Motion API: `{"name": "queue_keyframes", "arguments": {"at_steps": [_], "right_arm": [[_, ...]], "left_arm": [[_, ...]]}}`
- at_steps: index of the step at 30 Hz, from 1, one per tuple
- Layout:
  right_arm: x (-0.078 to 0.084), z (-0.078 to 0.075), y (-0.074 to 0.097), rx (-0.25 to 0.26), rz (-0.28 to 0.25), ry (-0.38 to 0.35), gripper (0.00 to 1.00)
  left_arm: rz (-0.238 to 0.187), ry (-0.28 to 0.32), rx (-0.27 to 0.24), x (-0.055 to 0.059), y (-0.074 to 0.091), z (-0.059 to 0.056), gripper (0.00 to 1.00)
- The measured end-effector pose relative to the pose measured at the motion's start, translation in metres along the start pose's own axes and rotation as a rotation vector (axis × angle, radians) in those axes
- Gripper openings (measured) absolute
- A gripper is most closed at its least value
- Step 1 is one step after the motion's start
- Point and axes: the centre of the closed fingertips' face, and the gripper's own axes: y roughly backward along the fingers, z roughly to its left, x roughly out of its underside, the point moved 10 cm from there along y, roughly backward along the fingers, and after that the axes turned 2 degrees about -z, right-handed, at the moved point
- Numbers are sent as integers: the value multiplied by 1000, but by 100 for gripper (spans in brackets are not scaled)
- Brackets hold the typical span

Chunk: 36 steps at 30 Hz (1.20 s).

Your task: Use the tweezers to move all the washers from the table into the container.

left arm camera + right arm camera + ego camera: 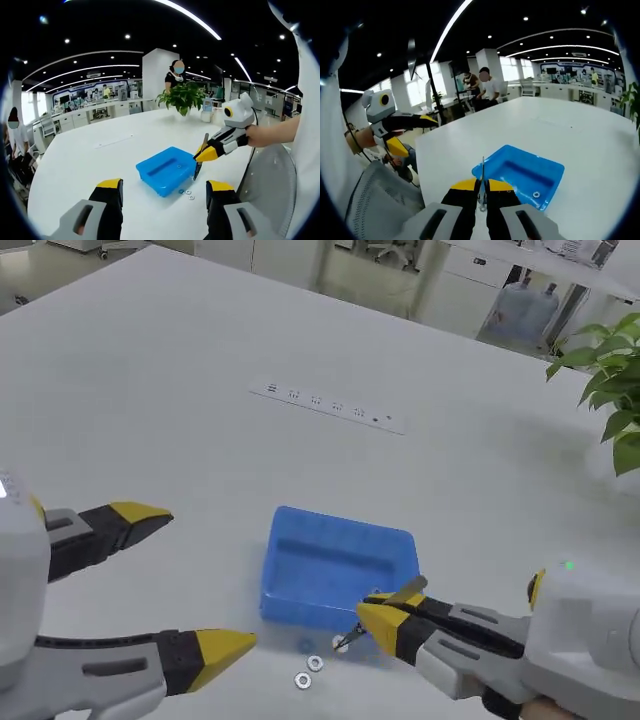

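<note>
The white table (150,370) carries the blue container (340,565), in which 1 washer (536,194) is already seen. The left gripper (185,580) is held wide open and empty to its left, while the right gripper (385,618) is clamped on the tweezers (350,637). At least 2 loose washers (315,663) lie just beside the container's near wall, just beyond the down-slanted tweezer tips, so the right gripper is judged nearer.
</note>
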Motion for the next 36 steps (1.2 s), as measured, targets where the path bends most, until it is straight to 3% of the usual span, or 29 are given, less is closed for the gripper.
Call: {"name": "queue_keyframes", "arguments": {"at_steps": [10,18,36], "right_arm": [[-13,-14,12,50,-59,-16,2],[-23,-29,10,117,-97,-35,2],[-13,-64,-22,167,-5,-47,2]], "left_arm": [[9,-4,20,0,-3,-3,68],[4,-11,25,-3,-5,-1,67],[17,-18,14,1,1,4,67]]}}
